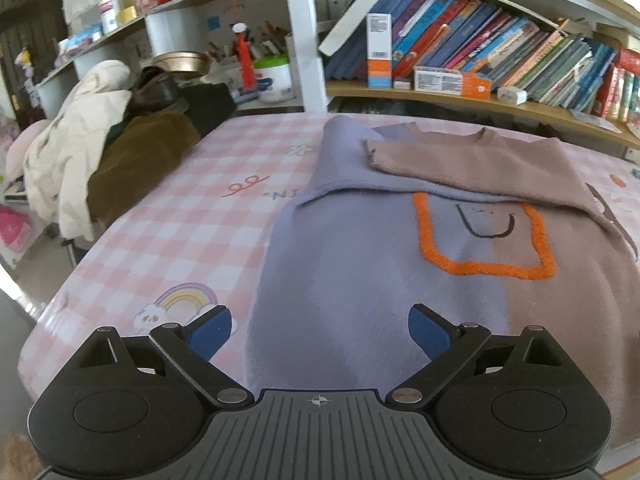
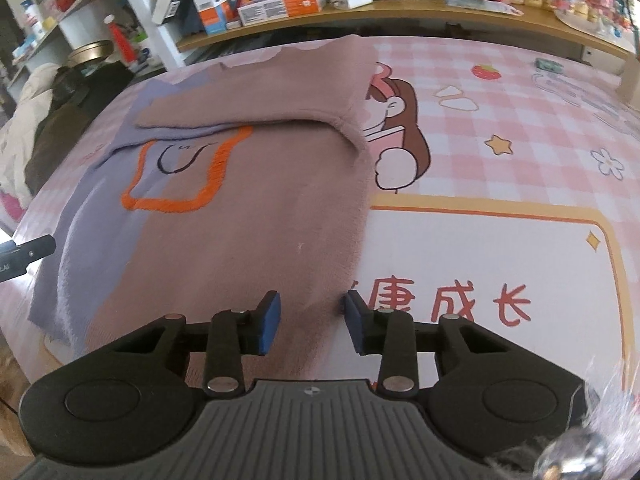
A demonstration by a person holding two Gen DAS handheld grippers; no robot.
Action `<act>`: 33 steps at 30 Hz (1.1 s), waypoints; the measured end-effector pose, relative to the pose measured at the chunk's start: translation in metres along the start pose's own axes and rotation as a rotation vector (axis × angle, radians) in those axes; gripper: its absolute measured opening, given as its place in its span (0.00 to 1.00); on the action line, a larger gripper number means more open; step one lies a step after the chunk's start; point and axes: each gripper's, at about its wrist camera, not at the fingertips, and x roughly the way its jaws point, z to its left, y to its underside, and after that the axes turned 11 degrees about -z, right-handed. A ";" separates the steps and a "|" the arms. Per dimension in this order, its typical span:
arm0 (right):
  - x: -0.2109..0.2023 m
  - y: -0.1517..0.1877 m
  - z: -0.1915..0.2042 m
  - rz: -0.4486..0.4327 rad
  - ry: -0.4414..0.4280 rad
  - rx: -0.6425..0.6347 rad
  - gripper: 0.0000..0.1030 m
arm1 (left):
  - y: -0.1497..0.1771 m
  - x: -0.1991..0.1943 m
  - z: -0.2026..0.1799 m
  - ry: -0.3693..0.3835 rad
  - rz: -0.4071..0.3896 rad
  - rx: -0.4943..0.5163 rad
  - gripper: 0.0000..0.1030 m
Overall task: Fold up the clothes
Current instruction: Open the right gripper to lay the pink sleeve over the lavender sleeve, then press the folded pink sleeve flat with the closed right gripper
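Right wrist: right tool (image 2: 310, 316) narrowed around sweater (image 2: 248, 216) hem for next fold, not pinched; left tool (image 1: 319, 332) held wide.

Free room: bare checked surface (image 2: 520, 160) right of the sweater (image 2: 248, 208), and a strip left of it. Obstacles: piled coats (image 1: 100, 160) at the left edge; bookshelf (image 1: 460, 100) along the far edge.
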 end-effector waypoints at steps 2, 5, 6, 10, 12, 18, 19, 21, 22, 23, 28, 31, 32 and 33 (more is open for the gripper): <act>0.000 0.000 -0.001 0.002 -0.016 -0.012 0.26 | 0.001 -0.003 0.000 -0.020 0.003 -0.006 0.94; 0.000 -0.001 -0.003 0.003 -0.028 -0.022 0.17 | 0.003 -0.008 0.001 -0.042 -0.001 -0.013 0.94; -0.001 -0.002 -0.004 0.000 -0.030 -0.023 0.13 | 0.004 -0.010 0.001 -0.049 -0.003 -0.017 0.94; -0.010 -0.007 -0.002 -0.044 -0.055 -0.016 0.09 | 0.005 -0.013 0.004 -0.049 -0.007 -0.024 0.94; -0.017 -0.010 0.003 -0.080 -0.068 -0.023 0.09 | 0.005 -0.012 0.005 -0.038 -0.013 -0.025 0.94; -0.020 -0.008 0.010 -0.101 -0.019 -0.006 0.09 | 0.003 -0.011 0.011 0.019 -0.023 -0.018 0.94; -0.020 -0.006 0.009 -0.098 -0.005 0.008 0.09 | 0.003 -0.012 0.012 0.030 -0.027 -0.019 0.94; -0.022 -0.002 0.004 -0.094 0.023 0.049 0.13 | 0.007 -0.013 0.016 0.046 -0.024 -0.043 0.94; -0.024 0.000 0.001 -0.094 0.037 0.073 0.14 | 0.009 -0.013 0.018 0.053 -0.021 -0.052 0.94; -0.024 0.002 -0.002 -0.094 0.050 0.094 0.14 | 0.010 -0.014 0.019 0.062 -0.019 -0.051 0.94; -0.030 0.016 -0.010 -0.087 0.091 0.183 0.22 | 0.016 -0.017 0.023 0.093 -0.009 -0.046 0.94; -0.032 0.025 -0.013 -0.068 0.103 0.232 0.22 | 0.018 -0.014 0.029 0.124 0.015 -0.067 0.93; -0.032 0.027 -0.013 -0.064 0.103 0.241 0.22 | 0.019 -0.013 0.030 0.127 0.021 -0.070 0.93; -0.033 0.029 -0.013 -0.061 0.104 0.249 0.23 | 0.020 -0.013 0.032 0.128 0.024 -0.070 0.93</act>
